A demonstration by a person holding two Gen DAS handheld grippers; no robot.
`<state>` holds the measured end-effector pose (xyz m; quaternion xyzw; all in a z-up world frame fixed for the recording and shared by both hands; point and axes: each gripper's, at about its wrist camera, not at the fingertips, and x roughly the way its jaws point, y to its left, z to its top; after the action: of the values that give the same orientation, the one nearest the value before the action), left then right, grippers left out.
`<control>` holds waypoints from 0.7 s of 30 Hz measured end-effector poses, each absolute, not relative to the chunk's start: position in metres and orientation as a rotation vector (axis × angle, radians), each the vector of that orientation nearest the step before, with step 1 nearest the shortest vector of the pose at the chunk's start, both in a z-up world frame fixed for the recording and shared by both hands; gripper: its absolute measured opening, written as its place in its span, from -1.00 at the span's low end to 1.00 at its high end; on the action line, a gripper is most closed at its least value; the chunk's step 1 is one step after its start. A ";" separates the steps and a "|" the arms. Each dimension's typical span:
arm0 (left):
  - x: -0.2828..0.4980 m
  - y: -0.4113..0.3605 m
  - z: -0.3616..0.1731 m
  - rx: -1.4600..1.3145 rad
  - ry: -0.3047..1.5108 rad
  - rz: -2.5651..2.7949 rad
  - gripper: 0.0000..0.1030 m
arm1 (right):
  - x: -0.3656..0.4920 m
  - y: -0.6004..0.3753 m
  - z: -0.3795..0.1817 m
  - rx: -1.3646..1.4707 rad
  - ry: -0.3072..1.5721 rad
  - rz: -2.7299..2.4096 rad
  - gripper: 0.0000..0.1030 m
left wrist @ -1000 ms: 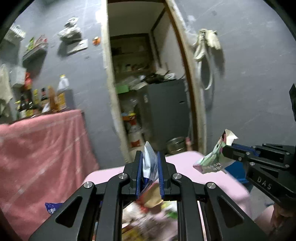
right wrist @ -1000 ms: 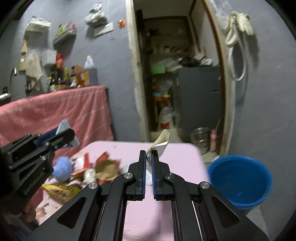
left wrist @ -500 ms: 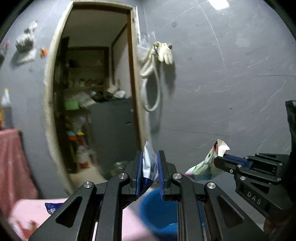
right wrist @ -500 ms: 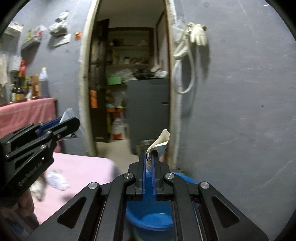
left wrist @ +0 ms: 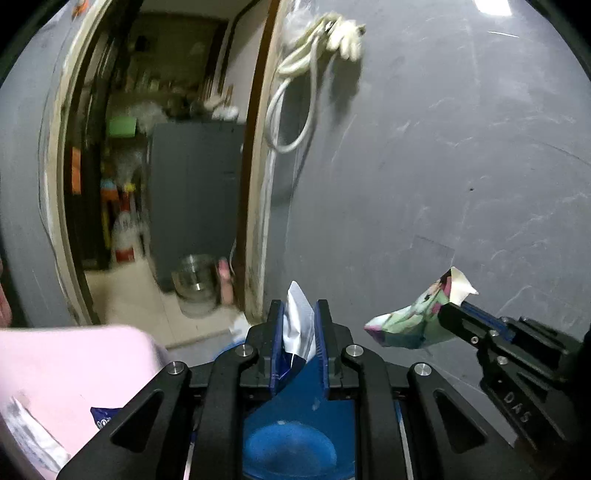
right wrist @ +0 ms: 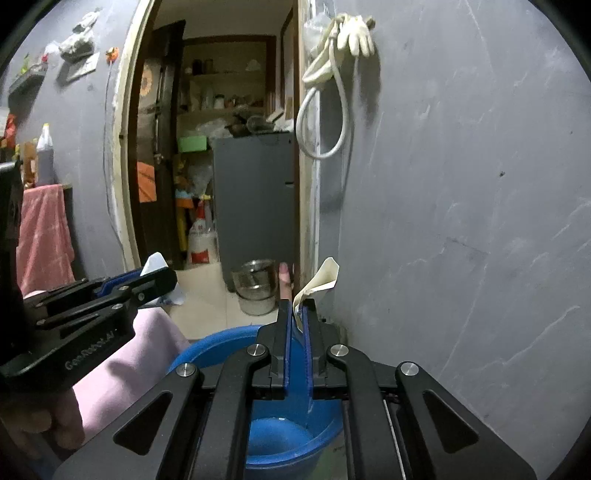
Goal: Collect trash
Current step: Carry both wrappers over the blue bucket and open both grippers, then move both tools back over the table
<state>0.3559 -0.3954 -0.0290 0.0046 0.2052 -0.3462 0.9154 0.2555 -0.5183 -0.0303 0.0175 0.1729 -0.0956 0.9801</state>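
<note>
Pinching a white and blue wrapper (left wrist: 297,325) between nearly closed blue pads, the left gripper (left wrist: 298,314) is seen over the near rim of a blue bucket (right wrist: 207,350). A crumpled wrapper (left wrist: 413,325), printed in green and pink on one face and cream on the other, is clamped in the tightly closed right gripper (right wrist: 297,306), held above the bucket's mouth. The bucket is round, of smooth plastic, with only a pale wet-looking patch visible at its bottom; whether anything else lies inside cannot be told. A pink cloth-covered table (left wrist: 74,369) is set just beside the bucket. Behind, a grey plastered wall (right wrist: 461,184) is hung with a coiled white hose (right wrist: 325,110) and pale gloves (right wrist: 354,33).
</note>
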 end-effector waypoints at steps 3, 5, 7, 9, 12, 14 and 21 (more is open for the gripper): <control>0.376 -0.395 -0.036 -0.026 0.516 -0.718 -0.68 | 0.271 -0.522 -0.038 0.058 0.386 -0.175 -0.89; 0.384 -0.395 -0.042 -0.046 0.558 -0.726 -0.42 | 0.280 -0.524 -0.043 0.072 0.412 -0.165 -0.86; 0.392 -0.390 -0.043 -0.093 0.592 -0.741 -0.25 | 0.289 -0.526 -0.046 0.089 0.437 -0.158 -0.81; 0.398 -0.386 -0.043 -0.120 0.614 -0.741 -0.25 | 0.291 -0.528 -0.047 0.111 0.451 -0.156 -0.75; 0.399 -0.380 -0.036 -0.132 0.617 -0.728 -0.25 | 0.287 -0.530 -0.043 0.125 0.447 -0.162 -0.54; 0.394 -0.373 -0.028 -0.129 0.594 -0.720 -0.19 | 0.282 -0.530 -0.039 0.127 0.439 -0.161 -0.53; 0.367 -0.340 0.003 -0.135 0.507 -0.688 0.11 | 0.263 -0.517 -0.009 0.135 0.365 -0.168 -0.28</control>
<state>0.3668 -0.3396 0.0030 -0.0655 0.2456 -0.3335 0.9079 0.2629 -0.5173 -0.0093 0.0669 0.1813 -0.0833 0.9776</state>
